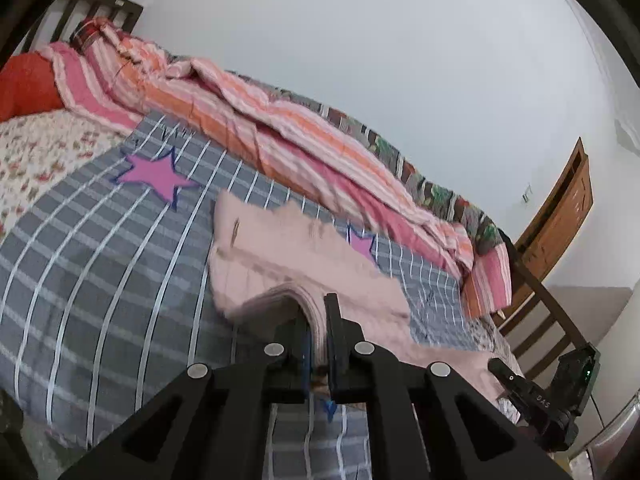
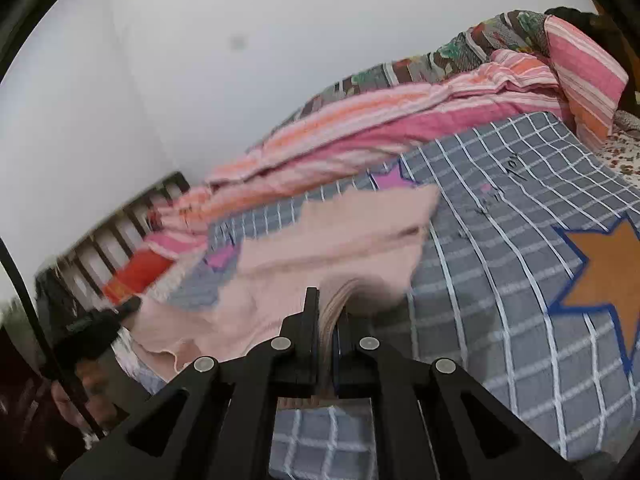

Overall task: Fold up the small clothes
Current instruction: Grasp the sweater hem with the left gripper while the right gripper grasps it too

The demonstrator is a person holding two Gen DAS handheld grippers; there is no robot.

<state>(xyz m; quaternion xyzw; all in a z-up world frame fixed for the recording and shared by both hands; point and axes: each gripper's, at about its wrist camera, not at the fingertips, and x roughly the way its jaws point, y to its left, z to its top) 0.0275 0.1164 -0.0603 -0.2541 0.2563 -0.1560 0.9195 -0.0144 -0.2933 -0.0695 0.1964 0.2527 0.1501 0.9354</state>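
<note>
A pale pink garment (image 1: pixel 288 248) lies spread on a grey checked sheet with stars (image 1: pixel 100 240). My left gripper (image 1: pixel 316 320) is shut on a ribbed edge of the garment, which bunches between the fingers. In the right wrist view the same pink garment (image 2: pixel 320 240) stretches across the sheet (image 2: pixel 500 260). My right gripper (image 2: pixel 330 316) is shut on another ribbed edge of it. The garment looks lifted and blurred between the two grippers. The right gripper also shows at the lower right of the left wrist view (image 1: pixel 544 392).
A pink and orange striped quilt (image 1: pixel 280 128) is heaped along the far side of the bed against the white wall. A dark wooden headboard (image 1: pixel 96 4) and red pillow (image 1: pixel 28 84) are at one end. A wooden door (image 1: pixel 560 208) stands at the right.
</note>
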